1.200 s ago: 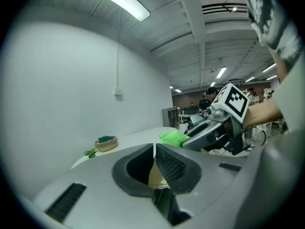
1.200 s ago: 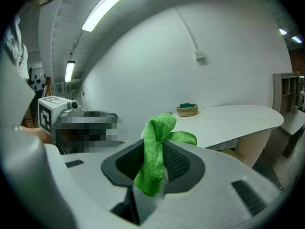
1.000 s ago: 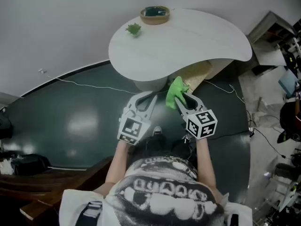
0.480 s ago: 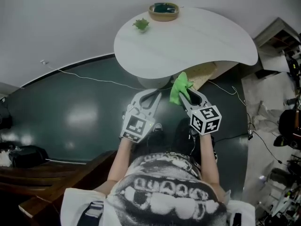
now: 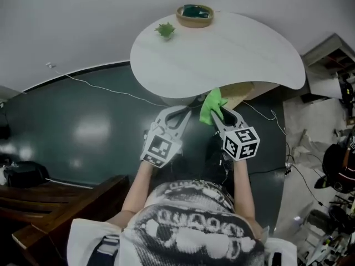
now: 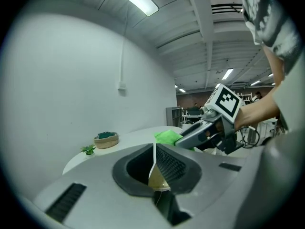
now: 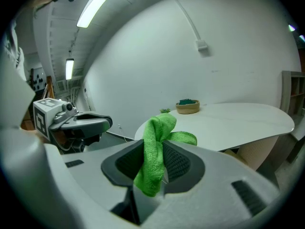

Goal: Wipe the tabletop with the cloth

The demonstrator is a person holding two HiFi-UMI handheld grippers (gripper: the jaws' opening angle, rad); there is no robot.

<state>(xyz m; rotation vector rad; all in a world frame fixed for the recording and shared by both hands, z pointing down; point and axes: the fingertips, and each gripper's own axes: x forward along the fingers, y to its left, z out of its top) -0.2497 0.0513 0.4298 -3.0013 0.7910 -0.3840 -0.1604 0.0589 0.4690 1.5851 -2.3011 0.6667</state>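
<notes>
A bright green cloth [image 5: 211,105] [image 7: 157,147] is pinched in my right gripper [image 5: 218,113] [image 7: 162,168], bunched and sticking out past the jaws, just short of the near edge of the white rounded tabletop [image 5: 222,54] [image 7: 238,120]. My left gripper [image 5: 180,112] [image 6: 155,151] is shut with nothing in it, held beside the right one over the dark floor. In the left gripper view the cloth [image 6: 167,136] and the right gripper [image 6: 202,130] show to the right.
A woven basket [image 5: 195,15] [image 7: 187,107] with a dark green thing inside and a small green plant [image 5: 165,30] [image 6: 88,150] stand at the table's far edge. A white cable [image 5: 105,90] runs along the dark floor. Clutter and shelving [image 5: 333,65] lie to the right.
Both grippers have come a little closer to the table's near edge, the cloth still held. The view has shifted slightly.
</notes>
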